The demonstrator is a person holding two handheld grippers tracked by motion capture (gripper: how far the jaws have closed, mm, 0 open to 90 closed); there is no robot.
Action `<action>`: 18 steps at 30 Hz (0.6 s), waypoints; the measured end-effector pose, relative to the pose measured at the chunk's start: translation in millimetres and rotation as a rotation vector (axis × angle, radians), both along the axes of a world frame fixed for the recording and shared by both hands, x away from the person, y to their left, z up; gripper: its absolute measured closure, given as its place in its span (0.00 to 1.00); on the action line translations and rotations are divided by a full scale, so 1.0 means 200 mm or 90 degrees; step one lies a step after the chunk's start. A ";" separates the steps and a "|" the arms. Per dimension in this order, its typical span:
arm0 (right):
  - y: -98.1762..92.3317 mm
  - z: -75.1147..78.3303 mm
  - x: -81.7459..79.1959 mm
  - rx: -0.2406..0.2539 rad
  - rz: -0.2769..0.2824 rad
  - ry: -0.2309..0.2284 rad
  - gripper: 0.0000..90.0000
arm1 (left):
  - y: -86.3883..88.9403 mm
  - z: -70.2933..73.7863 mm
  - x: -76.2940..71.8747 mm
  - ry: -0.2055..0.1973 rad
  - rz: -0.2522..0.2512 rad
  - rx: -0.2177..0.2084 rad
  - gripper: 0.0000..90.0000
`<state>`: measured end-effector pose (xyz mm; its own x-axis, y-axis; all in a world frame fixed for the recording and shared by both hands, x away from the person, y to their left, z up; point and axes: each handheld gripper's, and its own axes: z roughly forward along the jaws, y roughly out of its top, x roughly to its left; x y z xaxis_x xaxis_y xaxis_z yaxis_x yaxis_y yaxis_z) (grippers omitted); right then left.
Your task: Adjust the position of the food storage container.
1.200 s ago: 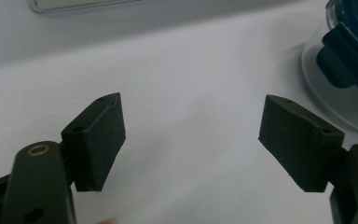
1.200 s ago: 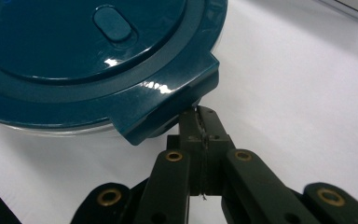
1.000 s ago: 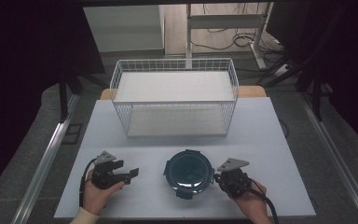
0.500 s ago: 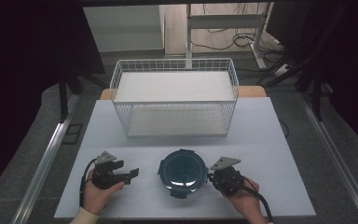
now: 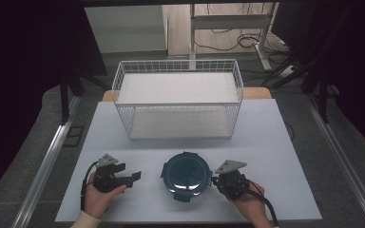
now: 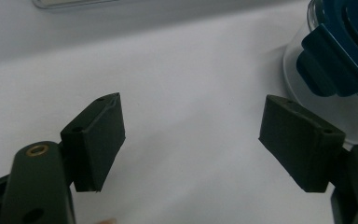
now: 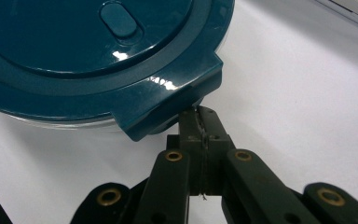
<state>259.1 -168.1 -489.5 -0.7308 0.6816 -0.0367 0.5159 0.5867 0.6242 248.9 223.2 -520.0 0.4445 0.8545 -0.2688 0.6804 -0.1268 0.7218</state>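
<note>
worktop [image 5: 285,142], white and flat, carries everything, and reading from the left: the left tool [image 5: 132,176] rests low in the person's left hand [image 5: 97,199], its two black jaws spread wide with nothing between them. in the left gripper view its pads [image 6: 98,140] stand apart over bare surface, with a dark teal latch tab of the container off to one side, close but untouched. it looks parked there, ready to steady or to work a latch if called on.

next comes the round clear container with a dark teal clip-on lid [image 5: 185,175], sitting near the front edge, roughly centred between the hands. the right tool [image 5: 215,179] has its jaws pressed together, gripping nothing; in the right gripper view its closed tip [image 7: 201,122] sits right under a lid tab [image 7: 168,109], probably to nudge the container or lever that tab.

behind stands a white wire basket [image 5: 240,88], well apart from the container, with open white surface between them. bare room lies at both sides, though the front edge is near.
</note>
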 end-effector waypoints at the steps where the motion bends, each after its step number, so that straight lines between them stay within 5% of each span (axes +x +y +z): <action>1: 0.00 0.00 0.00 0.001 0.000 0.000 0.99 | 0.00 0.00 0.00 0.000 0.000 0.000 0.24; 18: -0.01 0.00 0.00 0.004 0.009 0.002 0.99 | 0.00 0.00 0.00 0.001 -0.002 0.005 0.23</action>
<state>258.6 -170.3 -488.9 -0.7403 0.6716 -0.0306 0.5093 0.5899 0.6265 249.2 223.3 -520.8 0.4472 0.8550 -0.2625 0.6807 -0.1350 0.7200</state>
